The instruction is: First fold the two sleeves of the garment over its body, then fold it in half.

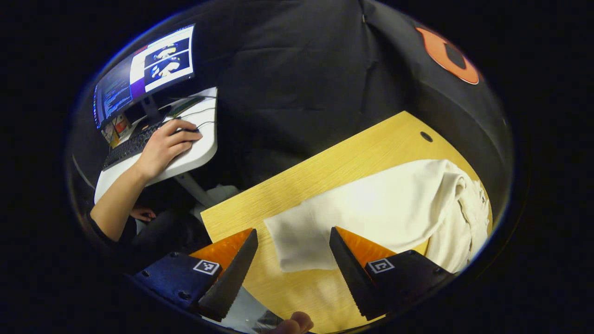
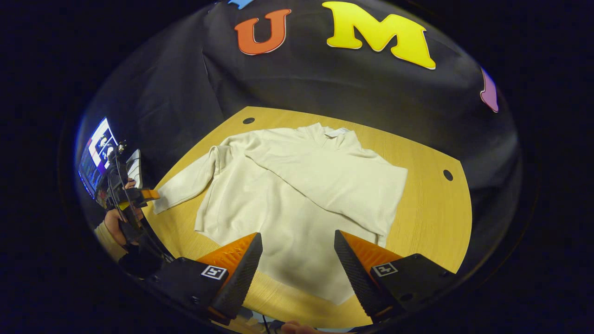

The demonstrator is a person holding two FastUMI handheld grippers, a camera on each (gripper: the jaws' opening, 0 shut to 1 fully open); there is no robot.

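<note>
A: Where does the cream-coloured long-sleeved knit garment (image 2: 287,195) lie?

B: Flat on the light wooden desk (image 2: 431,208), collar toward the black cloth wall, hem toward the right hand-held gripper (image 2: 297,260). In the right gripper view one sleeve (image 2: 325,185) lies folded diagonally across the body, its cuff end near the hem on the right side of that view.

A: And the other sleeve?

B: That sleeve (image 2: 185,183) stretches out sideways onto the bare desk, off the body. Its cuff sits just in front of the left hand-held gripper (image 2: 151,194), which a hand holds at the desk's edge. In the left gripper view the same cuff (image 1: 297,241) lies between that gripper's two fingers, though I judge it is below them, not pinched.

A: So how far along is the job?

B: One sleeve lies over the body as the task wants. The outstretched sleeve remains to be folded in, and the garment is not folded in half: its full length shows from collar to hem.

A: The grippers' state?

B: Both stand with fingers spread wide and nothing between them. The right one hovers over the hem area; the left (image 1: 293,260) points at the cuff.

A: Anything else around?

B: Beyond the desk, a person's hand (image 1: 164,144) rests on a mouse at a white side table with a monitor (image 1: 144,74).
</note>
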